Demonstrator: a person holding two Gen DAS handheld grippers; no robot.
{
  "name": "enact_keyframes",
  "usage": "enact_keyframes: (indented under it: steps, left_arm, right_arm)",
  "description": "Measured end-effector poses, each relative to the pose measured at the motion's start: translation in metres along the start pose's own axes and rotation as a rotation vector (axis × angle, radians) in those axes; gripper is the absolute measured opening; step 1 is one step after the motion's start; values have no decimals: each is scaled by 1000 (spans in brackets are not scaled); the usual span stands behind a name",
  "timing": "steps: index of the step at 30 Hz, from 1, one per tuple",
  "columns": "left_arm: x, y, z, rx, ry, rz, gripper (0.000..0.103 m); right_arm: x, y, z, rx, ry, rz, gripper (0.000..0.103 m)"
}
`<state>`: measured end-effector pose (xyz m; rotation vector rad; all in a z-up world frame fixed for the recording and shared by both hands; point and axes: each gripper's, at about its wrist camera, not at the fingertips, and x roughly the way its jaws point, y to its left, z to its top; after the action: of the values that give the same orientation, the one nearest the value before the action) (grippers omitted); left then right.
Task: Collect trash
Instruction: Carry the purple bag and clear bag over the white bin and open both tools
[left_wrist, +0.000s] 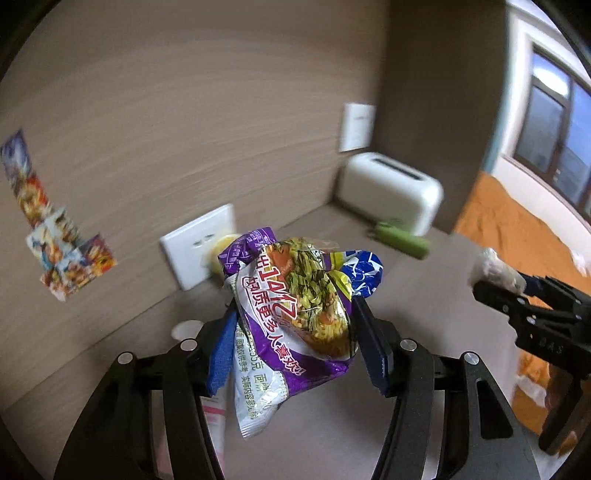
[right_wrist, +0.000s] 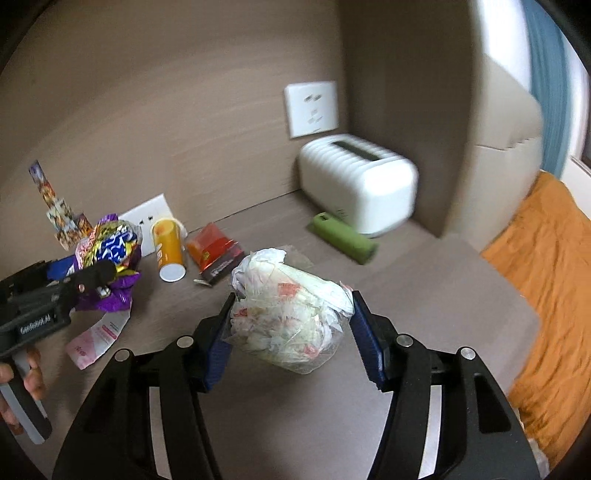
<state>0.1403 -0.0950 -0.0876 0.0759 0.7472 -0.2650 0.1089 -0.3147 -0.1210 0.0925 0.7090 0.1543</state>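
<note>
Left gripper (left_wrist: 295, 328) fingers pinch crumpled noodle wrappers (left_wrist: 295, 306); right gripper (right_wrist: 291, 325) clamps a wadded plastic bag (right_wrist: 291, 314). Keep both squeezed (loose tails dangle) clearing the table (right_wrist: 424, 295) edge.

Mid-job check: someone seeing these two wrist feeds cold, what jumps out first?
The left gripper is shut on a crumpled purple noodle wrapper, filling the middle of its view. The right gripper is clamped on a clear bag of white scraps above the brown tabletop. Behind them, a yellow can and a red packet lie by the wall, with a green tube beside the white toaster.
</note>
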Motion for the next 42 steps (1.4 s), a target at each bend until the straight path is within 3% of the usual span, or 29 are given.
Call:
enact_keyframes:
  steps: [6,16,23,32,42]
  left_arm:
    - [-21,-57,-11,111,-10,-84,58]
    - [-35,-166,-42,311,21,-290,58]
    - [-39,-224,-69,426,55,-391,58]
    - [-22,-284,-114,565,146,-473,58]
    - [21,-325,-169,659,274,-510,58]
  right_arm:
    - [-48,-28,-21,64,-36,-65,60]
    - [-121,-75,-75,188,-51,-221,60]
    - [-156,-103,-113,279,-44,-311,60]
    - [-169,-130,-161,384,17,-383,60]
    - [-147,-156,-214,485,97,-394,60]
